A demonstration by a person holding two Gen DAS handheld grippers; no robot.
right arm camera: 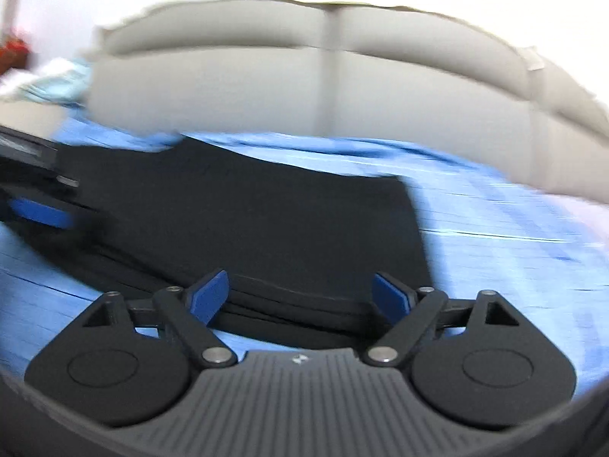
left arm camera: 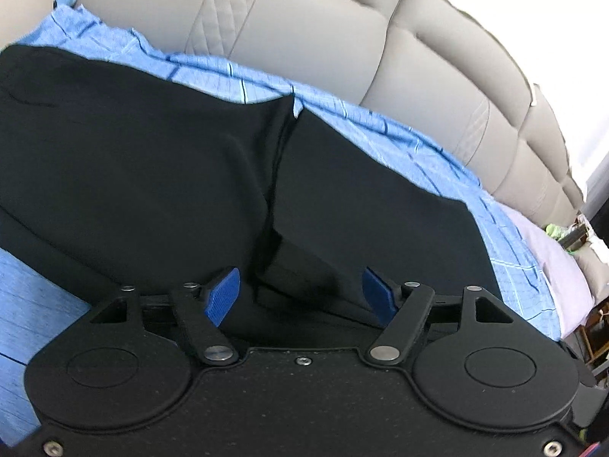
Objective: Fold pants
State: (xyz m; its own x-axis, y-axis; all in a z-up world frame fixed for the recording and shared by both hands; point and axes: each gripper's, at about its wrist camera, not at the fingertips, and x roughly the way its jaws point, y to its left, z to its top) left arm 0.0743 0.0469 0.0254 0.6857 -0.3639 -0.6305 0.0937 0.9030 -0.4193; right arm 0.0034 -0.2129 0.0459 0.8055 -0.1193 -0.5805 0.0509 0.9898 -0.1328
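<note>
On blue sheet (right arm camera: 495, 251), black pants (right arm camera: 247, 209) blurred, edges cropped

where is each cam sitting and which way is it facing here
Left wrist: sits on the left gripper, looks forward and down over the black pants toward the beige headboard; its open blue-padded fingers show.
Right wrist: sits on the right gripper, angled down at the pants' edge; open fingers show, left gripper at the picture's left edge.
Shared: pants, blue sheet, headboard.

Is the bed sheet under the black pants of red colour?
No, the sheet under the black pants is light blue with darker stripes.
</note>
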